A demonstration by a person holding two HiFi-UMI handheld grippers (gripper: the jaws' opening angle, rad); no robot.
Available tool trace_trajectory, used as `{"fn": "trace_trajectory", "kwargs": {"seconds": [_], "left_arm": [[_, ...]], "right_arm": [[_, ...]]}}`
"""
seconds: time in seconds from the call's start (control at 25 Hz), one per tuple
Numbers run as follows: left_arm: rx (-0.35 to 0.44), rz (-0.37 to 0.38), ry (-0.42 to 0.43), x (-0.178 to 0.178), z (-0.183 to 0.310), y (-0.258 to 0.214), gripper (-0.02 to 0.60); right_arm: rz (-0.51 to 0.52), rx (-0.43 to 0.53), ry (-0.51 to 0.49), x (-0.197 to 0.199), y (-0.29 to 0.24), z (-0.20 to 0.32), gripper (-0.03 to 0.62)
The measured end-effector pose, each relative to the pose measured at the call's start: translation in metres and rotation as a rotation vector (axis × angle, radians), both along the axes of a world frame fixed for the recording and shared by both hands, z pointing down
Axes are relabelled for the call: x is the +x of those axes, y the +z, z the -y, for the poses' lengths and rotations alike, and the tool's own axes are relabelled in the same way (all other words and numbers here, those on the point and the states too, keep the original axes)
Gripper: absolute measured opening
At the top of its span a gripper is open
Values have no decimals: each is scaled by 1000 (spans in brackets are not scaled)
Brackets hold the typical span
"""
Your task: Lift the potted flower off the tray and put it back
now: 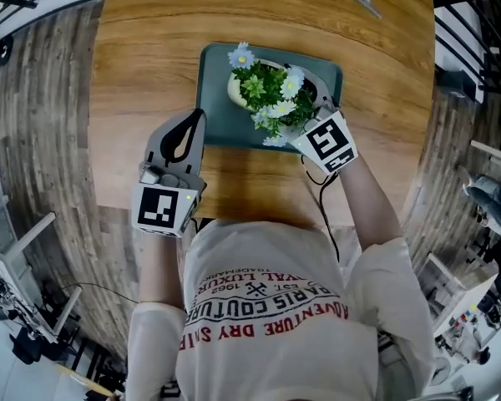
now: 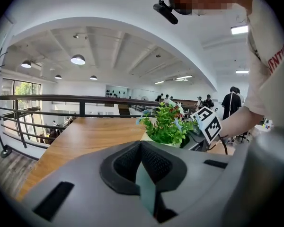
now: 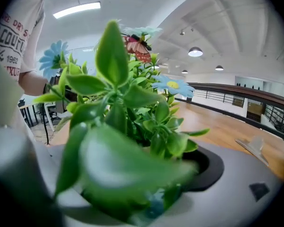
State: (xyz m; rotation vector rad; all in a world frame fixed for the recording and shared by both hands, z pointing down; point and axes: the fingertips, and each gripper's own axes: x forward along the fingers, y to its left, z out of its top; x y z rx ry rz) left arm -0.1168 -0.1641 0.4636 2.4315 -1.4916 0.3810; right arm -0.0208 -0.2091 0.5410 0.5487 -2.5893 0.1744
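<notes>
Two grippers work at a teal tray (image 1: 221, 128) on a wooden table (image 1: 142, 48) in the head view. The left gripper (image 1: 197, 117) lies just beside the tray's left edge. The right gripper (image 1: 319, 98) meets the right side of the potted flower (image 1: 267, 94), which sits inside the tray's outline. Left gripper view: its jaws are pressed together on nothing. Right gripper view: leaves fill the gap, and the jaws pinch the potted flower.
</notes>
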Motion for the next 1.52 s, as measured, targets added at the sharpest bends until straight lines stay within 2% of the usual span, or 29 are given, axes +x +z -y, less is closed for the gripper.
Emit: {"fn": "trace_trajectory", "kwargs": {"seconds": [0.12, 0.32, 0.56, 0.84, 1.24, 1.52], "left_arm": [[27, 5, 24, 4, -1, -14, 12], [89, 23, 52, 19, 8, -45, 12], [166, 40, 77, 11, 4, -80, 12], [238, 57, 121, 23, 9, -113, 12], [334, 59, 140, 36, 7, -155, 12], [334, 66, 141, 46, 5, -155, 12]], "right_arm": [[19, 20, 66, 12, -25, -3, 483], [20, 76, 205, 55, -63, 3, 483], [56, 116, 349, 77, -108, -6, 483], [82, 202, 504, 119, -162, -6, 483], [113, 271, 643, 170, -213, -19, 483], [120, 289, 636, 172, -221, -11, 483]]}}
